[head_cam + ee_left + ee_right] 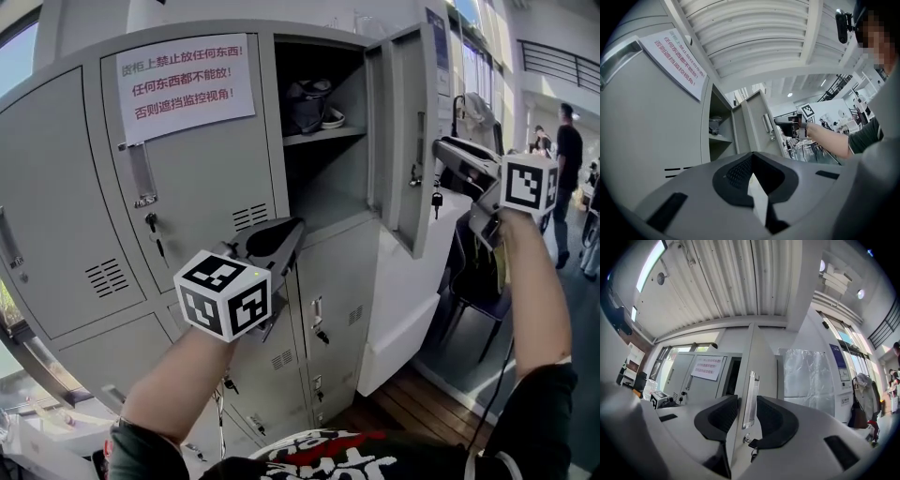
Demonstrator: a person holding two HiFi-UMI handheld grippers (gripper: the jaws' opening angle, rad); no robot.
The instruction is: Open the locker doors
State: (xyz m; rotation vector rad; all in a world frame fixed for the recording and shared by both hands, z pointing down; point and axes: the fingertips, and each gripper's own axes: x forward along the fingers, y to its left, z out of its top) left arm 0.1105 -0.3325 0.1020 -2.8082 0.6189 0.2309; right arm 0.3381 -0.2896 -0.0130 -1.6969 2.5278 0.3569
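Head view: the upper locker door (403, 131) stands open, right gripper (442, 152) at its outer edge, left gripper (289, 232) lower, well apart from it. Left gripper view: jaws pressed together, empty. Right gripper view: jaws pinch the door's edge beside its handle (750, 399).

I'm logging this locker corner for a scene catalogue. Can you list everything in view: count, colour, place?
lockers: one bank, grey, left and centre
open door: one, grey, top right of bank
notice: one, white with red print, on a closed upper door
keys: several, dark, hanging from locks
shelf items: uncountable, dark, inside the open locker
chair: one, dark, right of lockers
bystander: one, dark top, far right
left gripper: one, grey, shut and empty, before the closed doors
right gripper: one, grey, shut on the open door
forearms: two, bare, behind the grippers
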